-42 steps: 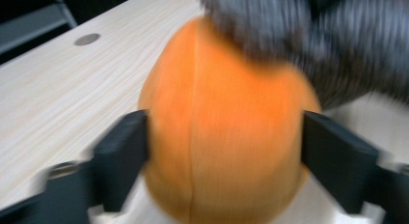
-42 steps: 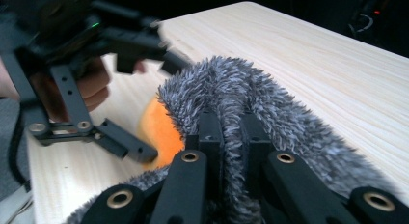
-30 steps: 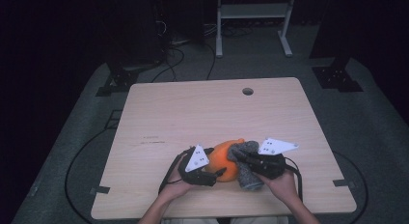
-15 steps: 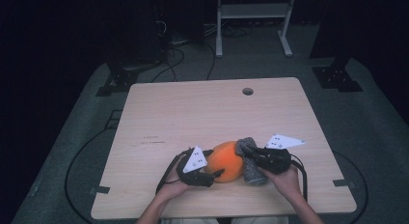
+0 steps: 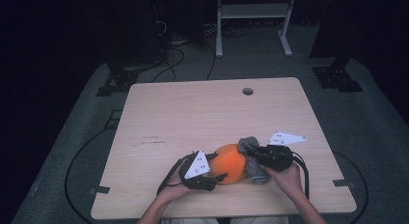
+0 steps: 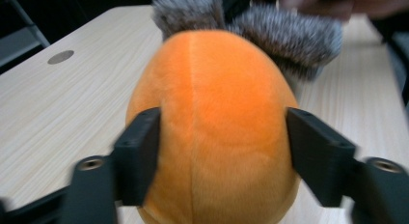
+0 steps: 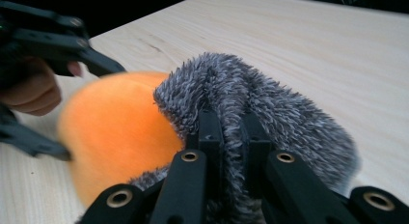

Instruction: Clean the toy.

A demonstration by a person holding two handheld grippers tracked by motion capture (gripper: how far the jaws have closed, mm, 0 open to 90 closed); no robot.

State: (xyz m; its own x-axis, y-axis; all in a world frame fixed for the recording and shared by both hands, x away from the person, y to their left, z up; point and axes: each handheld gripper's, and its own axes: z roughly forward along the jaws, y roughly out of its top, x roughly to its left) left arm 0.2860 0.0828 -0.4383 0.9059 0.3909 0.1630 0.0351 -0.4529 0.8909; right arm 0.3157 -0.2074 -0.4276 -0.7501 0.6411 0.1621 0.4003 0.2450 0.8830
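Note:
An orange plush ball with a grey furry part lies near the table's front edge. My left gripper holds the orange body from the left. In the left gripper view its jaws press on both sides of the orange plush, with the grey fur behind it. My right gripper comes in from the right. In the right gripper view it is shut on a fold of grey fur, and the orange body lies to the left.
The wooden table has a round cable hole near its far edge. Cables trail from both grippers over the front edge. A white frame stand and dark equipment stand on the floor beyond the table.
The right gripper has shifted slightly to the right with the grey fur in it. The orange plush and left gripper have barely moved.

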